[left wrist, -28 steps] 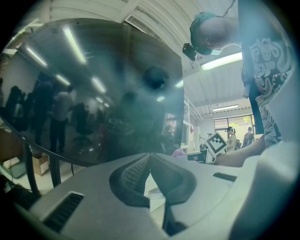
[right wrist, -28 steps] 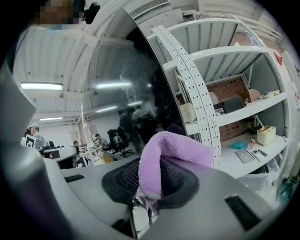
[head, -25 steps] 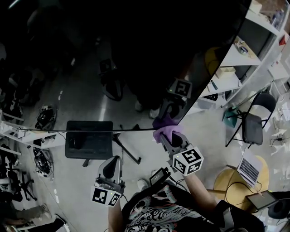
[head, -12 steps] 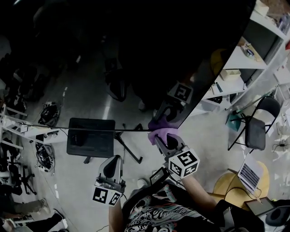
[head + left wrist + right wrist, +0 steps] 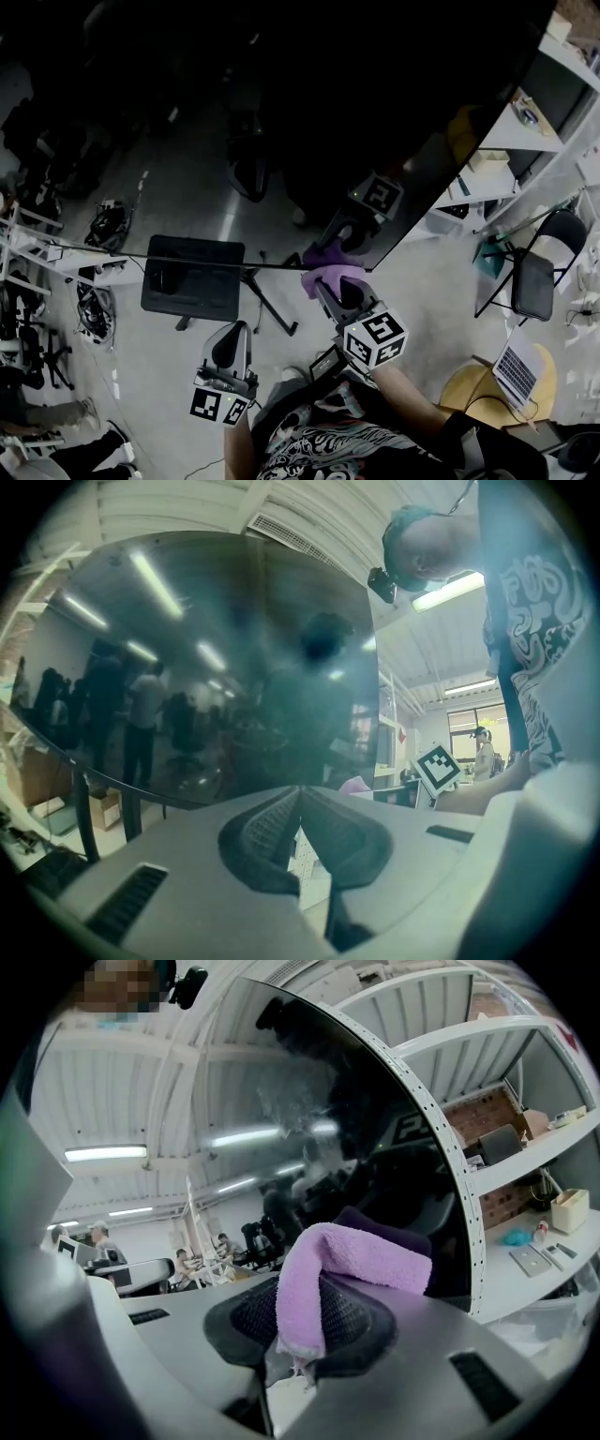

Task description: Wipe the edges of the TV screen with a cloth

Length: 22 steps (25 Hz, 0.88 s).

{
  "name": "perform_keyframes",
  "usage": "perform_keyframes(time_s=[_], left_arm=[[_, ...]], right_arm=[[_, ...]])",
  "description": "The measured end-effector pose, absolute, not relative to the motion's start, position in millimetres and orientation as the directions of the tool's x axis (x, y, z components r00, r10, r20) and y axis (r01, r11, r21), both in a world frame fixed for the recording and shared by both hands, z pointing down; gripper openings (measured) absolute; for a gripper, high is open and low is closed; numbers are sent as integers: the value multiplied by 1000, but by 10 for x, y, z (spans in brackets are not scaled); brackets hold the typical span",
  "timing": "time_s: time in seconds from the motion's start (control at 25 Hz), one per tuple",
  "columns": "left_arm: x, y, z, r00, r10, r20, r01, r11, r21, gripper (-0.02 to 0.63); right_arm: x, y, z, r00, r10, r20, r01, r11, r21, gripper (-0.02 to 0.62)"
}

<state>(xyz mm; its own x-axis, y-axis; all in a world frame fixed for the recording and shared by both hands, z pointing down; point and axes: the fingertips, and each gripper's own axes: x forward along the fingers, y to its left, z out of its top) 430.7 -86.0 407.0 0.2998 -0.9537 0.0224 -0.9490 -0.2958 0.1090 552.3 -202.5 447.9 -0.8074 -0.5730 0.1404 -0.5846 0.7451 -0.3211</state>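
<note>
The TV screen (image 5: 309, 122) is a large dark glossy panel that fills the upper head view and mirrors the room. Its bottom edge (image 5: 234, 266) runs as a thin line toward the lower right corner. My right gripper (image 5: 326, 281) is shut on a purple cloth (image 5: 328, 276) and holds it against that edge near the corner. In the right gripper view the cloth (image 5: 328, 1269) folds over the jaws and touches the screen (image 5: 309, 1110). My left gripper (image 5: 228, 349) hangs lower left of it, shut and empty, short of the screen (image 5: 206, 667).
White shelves (image 5: 506, 141) with small items stand right of the screen. A folding chair (image 5: 534, 272), a laptop (image 5: 517, 367) and a round wooden stool (image 5: 478, 389) sit on the floor at the right. A black TV stand base (image 5: 192, 286) lies below the screen.
My right gripper with the purple cloth has slid a little to the left along the screen's bottom edge. The left gripper has stayed where it was.
</note>
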Motion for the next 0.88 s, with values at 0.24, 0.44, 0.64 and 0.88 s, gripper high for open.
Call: perform_keyframes(time_s=[0.24, 0.44, 0.64, 0.88], left_arm=[[4277, -811, 4092, 261, -965, 24, -960, -257, 108, 17], [4239, -775, 4082, 238, -971, 17, -965, -235, 115, 17], [4280, -722, 4104, 240, -971, 8, -965, -237, 115, 17], [4214, -763, 4119, 235, -972, 0, -965, -234, 120, 17]], right_arm=[[5491, -2033, 4503, -817, -561, 133, -570, 751, -333, 104], [5416, -2025, 4505, -831, -540, 133, -551, 765, -333, 105], [5380, -2031, 4518, -834, -537, 126, -545, 767, -339, 105], [5275, -2021, 4535, -841, -523, 139, -537, 773, -338, 104]])
